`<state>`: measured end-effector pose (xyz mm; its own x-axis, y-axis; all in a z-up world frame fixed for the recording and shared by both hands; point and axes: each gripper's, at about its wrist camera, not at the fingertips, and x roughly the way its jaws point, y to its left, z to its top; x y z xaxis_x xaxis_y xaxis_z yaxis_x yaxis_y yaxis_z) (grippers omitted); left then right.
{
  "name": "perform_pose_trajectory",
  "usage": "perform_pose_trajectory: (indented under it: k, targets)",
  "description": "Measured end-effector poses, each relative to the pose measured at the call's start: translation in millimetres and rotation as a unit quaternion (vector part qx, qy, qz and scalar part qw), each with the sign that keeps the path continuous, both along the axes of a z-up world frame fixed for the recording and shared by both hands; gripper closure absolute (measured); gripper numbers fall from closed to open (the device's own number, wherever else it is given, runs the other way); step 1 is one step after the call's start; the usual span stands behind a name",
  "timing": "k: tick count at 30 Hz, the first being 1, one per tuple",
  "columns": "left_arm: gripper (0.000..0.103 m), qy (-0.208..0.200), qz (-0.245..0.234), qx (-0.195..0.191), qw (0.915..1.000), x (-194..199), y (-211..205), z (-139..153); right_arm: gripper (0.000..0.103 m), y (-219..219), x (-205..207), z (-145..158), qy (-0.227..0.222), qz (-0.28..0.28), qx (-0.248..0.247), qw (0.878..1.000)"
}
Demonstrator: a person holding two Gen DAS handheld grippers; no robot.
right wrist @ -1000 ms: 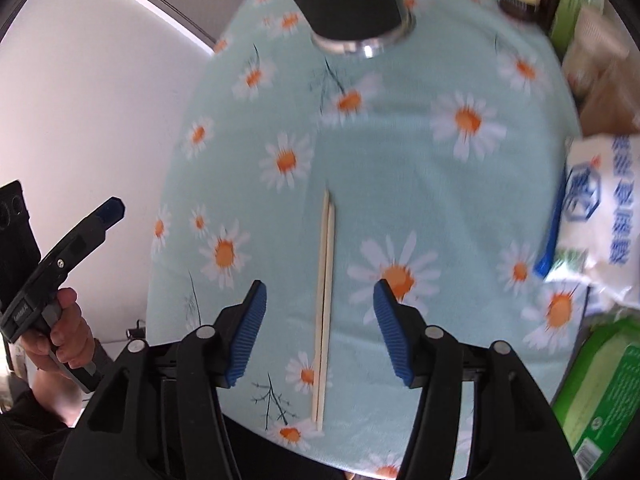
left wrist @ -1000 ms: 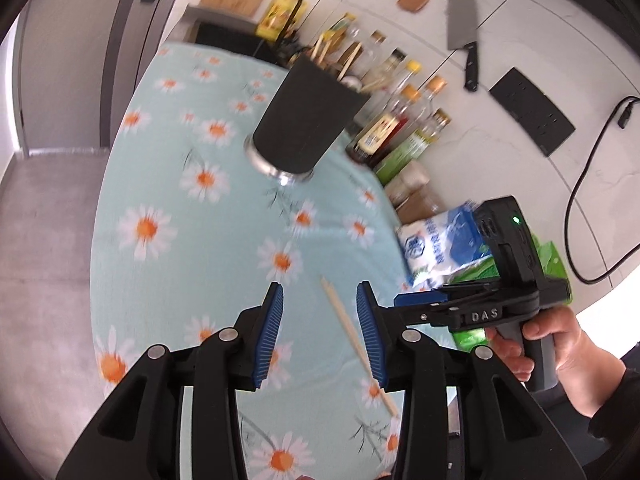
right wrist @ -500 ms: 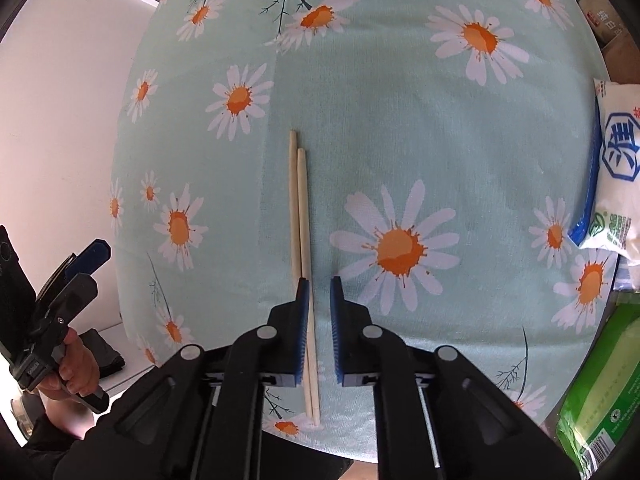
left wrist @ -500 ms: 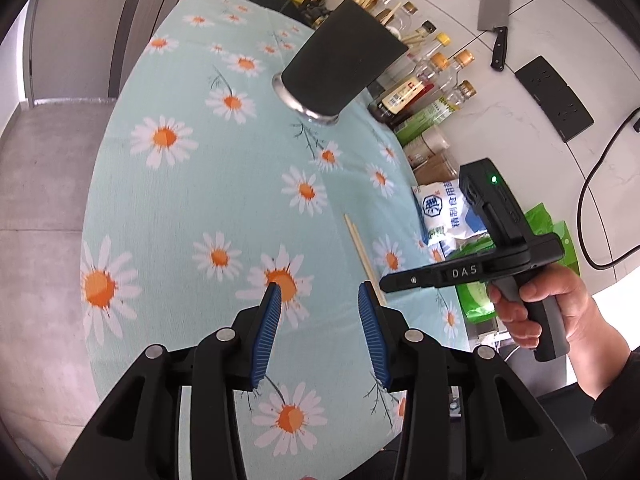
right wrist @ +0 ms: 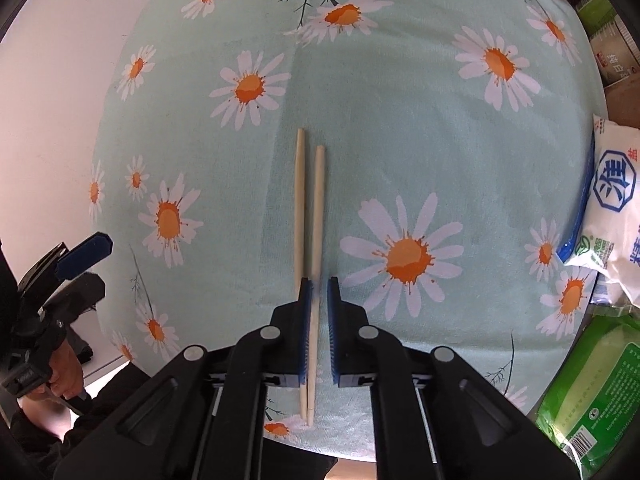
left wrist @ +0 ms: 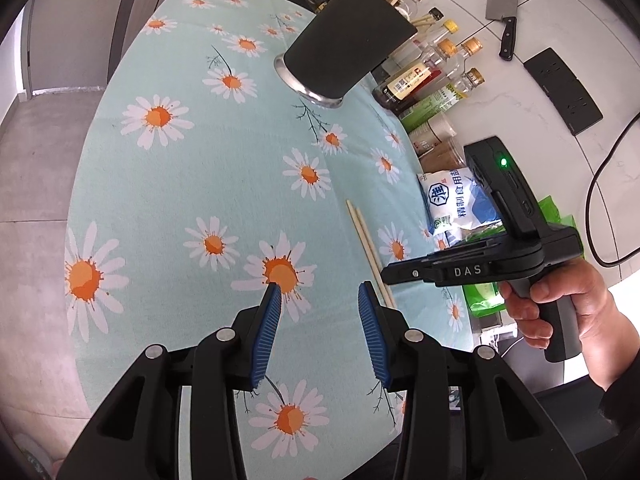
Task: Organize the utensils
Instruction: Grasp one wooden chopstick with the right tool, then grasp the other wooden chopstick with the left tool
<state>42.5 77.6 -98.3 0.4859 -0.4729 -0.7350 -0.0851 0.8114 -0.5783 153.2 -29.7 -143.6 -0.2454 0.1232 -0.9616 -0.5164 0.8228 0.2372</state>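
The letters "DAS" stand in white on the black body of the right gripper (left wrist: 386,276), as the left wrist view shows. The white and blue bag (left wrist: 454,204) beside the tablecloth carries large Chinese print, apparently "精制食用盐", with "准" in a hexagon emblem. Labels on the bottles (left wrist: 416,80) are too small to read.

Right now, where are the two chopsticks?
The chopsticks lie side by side on the daisy tablecloth, their near part between the right gripper fingers, left of the salt bag.
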Motion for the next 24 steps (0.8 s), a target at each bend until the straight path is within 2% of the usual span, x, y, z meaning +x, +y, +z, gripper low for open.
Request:
perform_pose_trajectory:
  k: [4,11,21,24]
  targets:
    - [0.064,0.009,0.001,0.003,1.0000,4,-5,-4,0.099,4,-7,2,-0.024,0.002,-0.028,0.999]
    - [0.064,0.024,0.011,0.013,0.9996,12,-18,-9,0.098,14,-16,2,-0.041,0.005,-0.037,0.998]
    - [0.064,0.081,0.009,0.059,0.9949,21,-57,-11,0.098,-23,-9,7,-0.008,-0.027,0.051,0.998]
    - [0.064,0.104,0.012,0.054,0.9930,29,-70,-13,0.098,-38,-6,18,-0.008,-0.031,0.079,0.996]
